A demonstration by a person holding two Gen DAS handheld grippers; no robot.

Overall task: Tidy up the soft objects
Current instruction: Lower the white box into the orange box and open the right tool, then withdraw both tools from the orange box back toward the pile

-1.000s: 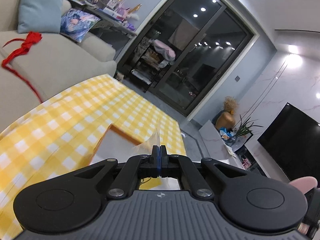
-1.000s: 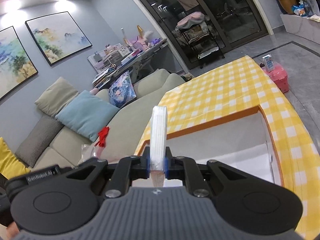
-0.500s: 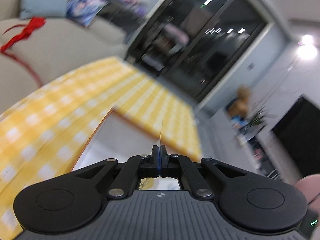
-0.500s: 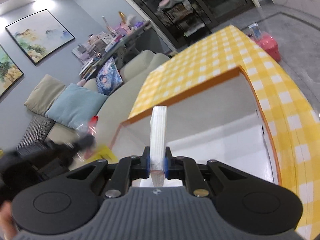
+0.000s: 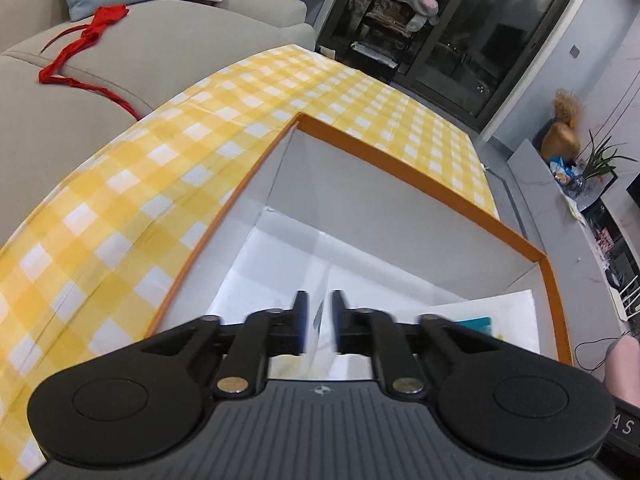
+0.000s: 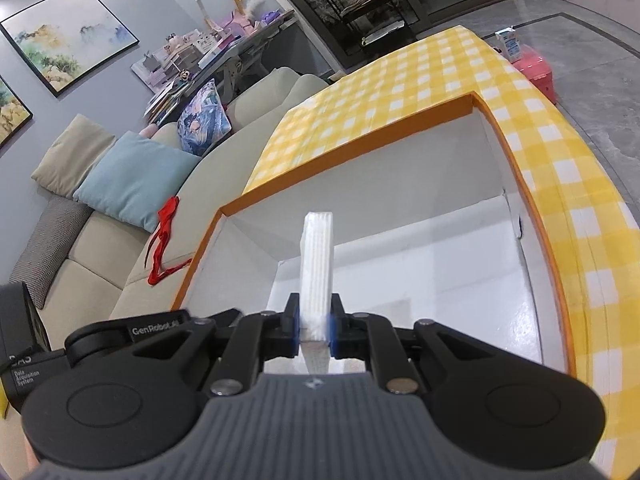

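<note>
Covering the bench (image 5: 168, 184), yellow checked cloth carries an orange-rimmed box (image 5: 420, 178); above it, the left hand-held gripper (image 5: 319, 320) is opening around clear film while the right hand-held gripper (image 6: 315, 320) clamps a white folded stack (image 6: 318, 264).

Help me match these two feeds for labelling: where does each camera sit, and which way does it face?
Left wrist: on the left gripper, looking down into the orange-rimmed box; its jaws are opening around a thin clear sheet.
Right wrist: on the right gripper, facing the same box, clamping a white folded stack.
Shared: box, yellow checked tablecloth, sofa with red ribbon.
</note>
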